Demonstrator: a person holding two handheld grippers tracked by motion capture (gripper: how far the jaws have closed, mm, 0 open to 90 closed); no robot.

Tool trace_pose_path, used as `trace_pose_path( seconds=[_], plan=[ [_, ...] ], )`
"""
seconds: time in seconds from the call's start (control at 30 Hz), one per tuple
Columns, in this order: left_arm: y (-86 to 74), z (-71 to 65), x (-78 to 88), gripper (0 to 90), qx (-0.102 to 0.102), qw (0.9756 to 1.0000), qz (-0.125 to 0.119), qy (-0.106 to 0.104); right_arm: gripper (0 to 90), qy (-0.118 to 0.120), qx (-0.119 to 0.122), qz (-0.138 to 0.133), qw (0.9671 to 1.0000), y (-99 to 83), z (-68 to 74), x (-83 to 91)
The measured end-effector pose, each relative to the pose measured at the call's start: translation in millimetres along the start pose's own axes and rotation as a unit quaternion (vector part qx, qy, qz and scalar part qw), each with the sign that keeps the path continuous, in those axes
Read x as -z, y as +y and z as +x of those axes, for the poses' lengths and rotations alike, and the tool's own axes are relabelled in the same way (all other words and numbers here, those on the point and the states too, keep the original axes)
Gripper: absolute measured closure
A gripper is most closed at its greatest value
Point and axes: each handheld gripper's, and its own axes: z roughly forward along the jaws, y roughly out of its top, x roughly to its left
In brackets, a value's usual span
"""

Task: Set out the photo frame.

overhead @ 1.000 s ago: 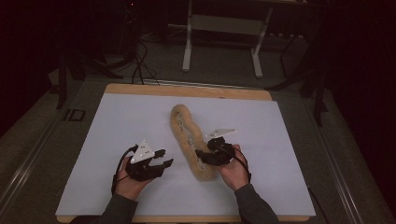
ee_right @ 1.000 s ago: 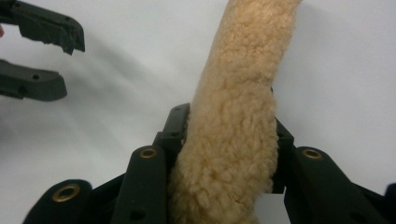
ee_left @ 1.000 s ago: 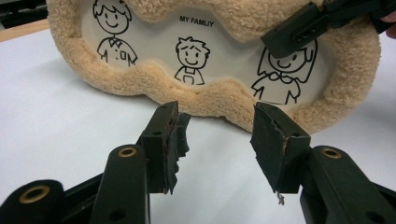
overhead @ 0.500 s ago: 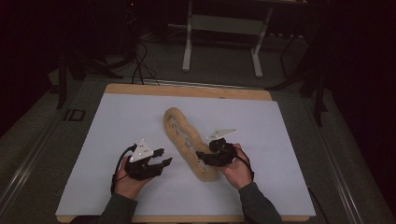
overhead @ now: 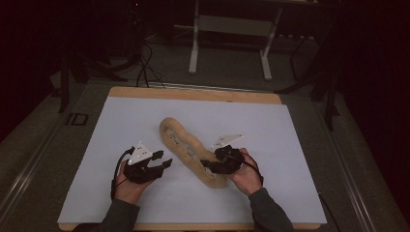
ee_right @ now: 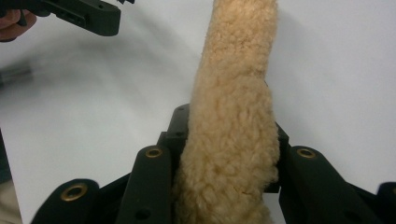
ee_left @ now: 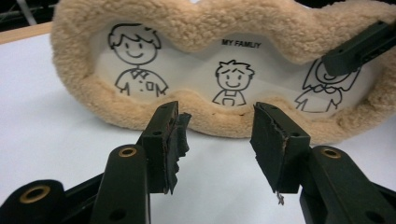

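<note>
While the left gripper point(overhead: 163, 164) hovered low over the near-left part of the surface point(overhead: 290, 145), its jaws stood apart with nothing between them, and the left gripper view showed them aimed at the long edge of the plush frame point(ee_left: 224, 70) without touching it. That frame, a tan fleecy band around a white panel printed with three cartoon figures and the words "MY FAMILIY", lay flat and slantwise across the middle of the surface point(overhead: 189, 151), its far end toward the left and its near end toward the person. The right gripper point(overhead: 209, 166) had its jaws clamped on that near end; in the right gripper view the fleece point(ee_right: 233, 140) filled the gap between them. Judged from this, one end was secured and the other side had yet to be taken; the left jaws would need to close on the fleecy rim before the frame could be lifted or turned with both hands.

The surface was a white sheet over a wooden board whose edge showed at the far side point(overhead: 193, 93), and it carried only the frame. Beyond it the room was dark: grey floor, a tangle of black cables point(overhead: 145, 63) at the left, and the pale legs of a stand point(overhead: 232, 43) farther right.
</note>
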Motion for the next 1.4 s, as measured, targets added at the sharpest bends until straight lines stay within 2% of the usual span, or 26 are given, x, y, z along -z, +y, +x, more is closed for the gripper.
trace_pose_path(
  seconds=[0.1,0.23,0.4,0.53,0.63,0.73,0.8,1.0,1.23,1.33,1.4],
  plan=[
    [-0.2,1.5,0.5,52.4,0.002,1.0,-0.001,0.004,62.2,-0.003,-0.015,-0.004,0.9999,-1.9,-1.1,0.5],
    [-0.3,2.8,1.3,52.4,0.005,1.0,-0.001,0.007,54.1,-0.02,-0.032,-0.001,0.9993,-7.1,-0.3,1.8],
    [-0.6,5.4,2.0,52.4,0.01,0.9999,-0.002,0.011,45.6,-0.038,-0.057,-0.001,0.9977,-20.8,1.1,4.6],
    [-1.1,7.2,2.1,52.4,0.013,0.9998,-0.001,0.014,46.7,-0.036,-0.082,-0.003,0.996,-34.9,0.0,7.0],
    [-1.4,8.3,2.0,52.4,0.015,0.9998,-0.001,0.016,56.1,-0.022,-0.096,-0.012,0.9951,-42.6,0.0,8.1],
    [-1.6,9.7,2.4,52.4,0.017,0.9997,-0.001,0.017,68.4,-0.017,-0.081,-0.016,0.9964,-41.8,2.7,9.4],
    [-1.6,10.9,3.0,52.4,0.018,0.9997,-0.002,0.018,69.4,-0.019,-0.068,-0.012,0.9974,-40.7,3.9,9.2],
    [-1.8,15.5,4.8,52.4,0.024,0.9994,-0.005,0.023,70.8,0.009,-0.064,-0.017,0.9977,-42.9,-1.6,9.5],
    [-2.0,18.8,5.8,52.4,0.027,0.9991,-0.006,0.032,72.2,0.022,-0.036,-0.012,0.999,-44.3,-3.0,13.5],
    [-2.1,19.6,3.5,52.4,0.023,0.9987,0.0,0.046,72.2,0.036,-0.031,-0.011,0.9988,-46.8,-8.2,17.4],
    [-2.3,20.5,0.8,52.4,0.022,0.9984,0.004,0.052,71.7,0.032,-0.033,-0.009,0.9989,-47.2,-9.6,17.6]
  ],
)
